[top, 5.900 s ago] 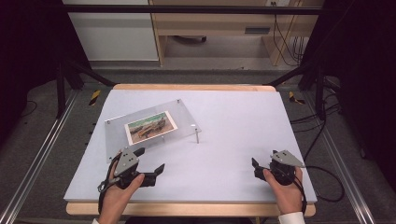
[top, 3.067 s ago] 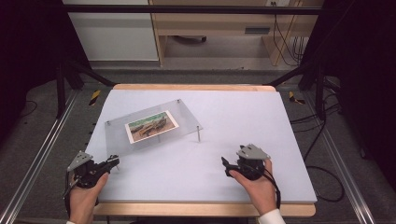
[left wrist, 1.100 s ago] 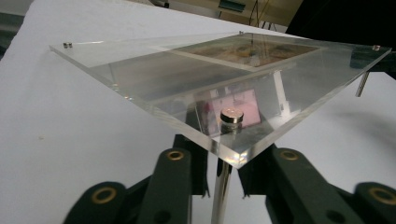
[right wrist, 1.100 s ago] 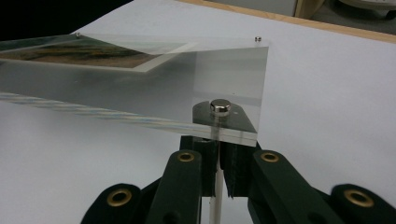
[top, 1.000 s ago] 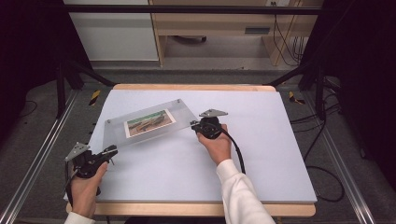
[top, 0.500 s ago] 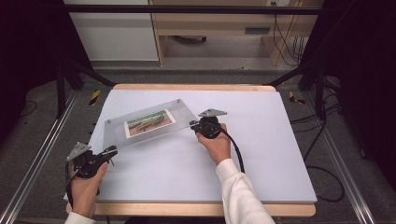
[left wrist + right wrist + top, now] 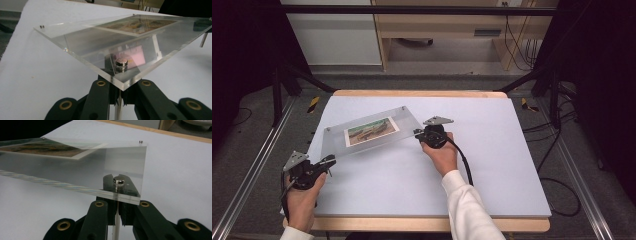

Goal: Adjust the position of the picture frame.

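The clear acrylic frame (image 7: pixel 369 132) sits over the left half of the white table mat (image 7: pixel 492 165), a flat see-through plate raised on thin metal legs, one at each corner. Sandwiched inside it is a landscape photo (image 7: pixel 371 131) with a white border, lying near the plate's middle; the photo (image 7: pixel 138 25) shows through the clear plate in the left gripper view, and its edge (image 7: pixel 50 150) shows again in the right gripper view.

The left gripper (image 7: pixel 328 162) is at the frame's near-left corner. In the left gripper view its black jaws are clenched on the thin metal leg (image 7: pixel 117 110) that drops below the corner's round silver cap (image 7: pixel 121 62).

The right gripper (image 7: pixel 418 134) is at the frame's right corner, its jaws likewise closed tight on the leg (image 7: pixel 115 227) under that corner's cap (image 7: pixel 119 180).

The person's hands (image 7: pixel 301 200) reach in from the near edge of the wooden table (image 7: pixel 422 93), the right one in a white sleeve (image 7: pixel 472 210).
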Demonstrator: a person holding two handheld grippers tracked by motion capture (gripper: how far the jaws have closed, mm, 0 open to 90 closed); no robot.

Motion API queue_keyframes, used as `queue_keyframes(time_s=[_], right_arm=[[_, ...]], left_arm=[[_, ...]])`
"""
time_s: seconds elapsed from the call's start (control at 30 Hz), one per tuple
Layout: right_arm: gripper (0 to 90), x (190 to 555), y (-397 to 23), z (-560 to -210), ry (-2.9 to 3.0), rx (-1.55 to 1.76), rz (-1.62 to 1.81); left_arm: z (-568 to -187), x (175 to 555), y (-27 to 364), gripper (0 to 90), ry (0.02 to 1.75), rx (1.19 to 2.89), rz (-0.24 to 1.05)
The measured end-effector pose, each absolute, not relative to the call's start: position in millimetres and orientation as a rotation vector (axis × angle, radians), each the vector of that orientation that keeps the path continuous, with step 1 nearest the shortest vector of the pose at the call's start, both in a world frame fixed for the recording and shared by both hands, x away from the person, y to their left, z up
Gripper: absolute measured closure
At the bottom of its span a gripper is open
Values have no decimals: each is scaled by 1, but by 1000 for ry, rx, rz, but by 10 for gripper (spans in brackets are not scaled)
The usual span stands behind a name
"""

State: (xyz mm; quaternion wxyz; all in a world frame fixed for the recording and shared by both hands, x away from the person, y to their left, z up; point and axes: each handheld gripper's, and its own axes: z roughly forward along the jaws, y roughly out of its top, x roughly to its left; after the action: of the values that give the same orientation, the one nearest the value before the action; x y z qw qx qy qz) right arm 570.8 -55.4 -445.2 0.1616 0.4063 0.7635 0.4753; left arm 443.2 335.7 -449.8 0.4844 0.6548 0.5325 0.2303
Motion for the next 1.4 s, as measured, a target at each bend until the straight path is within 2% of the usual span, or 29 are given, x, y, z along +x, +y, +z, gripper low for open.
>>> queue_keyframes(time_s=[0.57, 1.4], right_arm=[[848, 544, -71, -414, 2096, 1144, 1403], [848, 517, -137, -402, 1961, 1228, 1366]], left_arm=[[-422, 431, 326, 831, 1215, 1550, 562], [-411, 460, 273, 820, 1050, 1635, 526]])
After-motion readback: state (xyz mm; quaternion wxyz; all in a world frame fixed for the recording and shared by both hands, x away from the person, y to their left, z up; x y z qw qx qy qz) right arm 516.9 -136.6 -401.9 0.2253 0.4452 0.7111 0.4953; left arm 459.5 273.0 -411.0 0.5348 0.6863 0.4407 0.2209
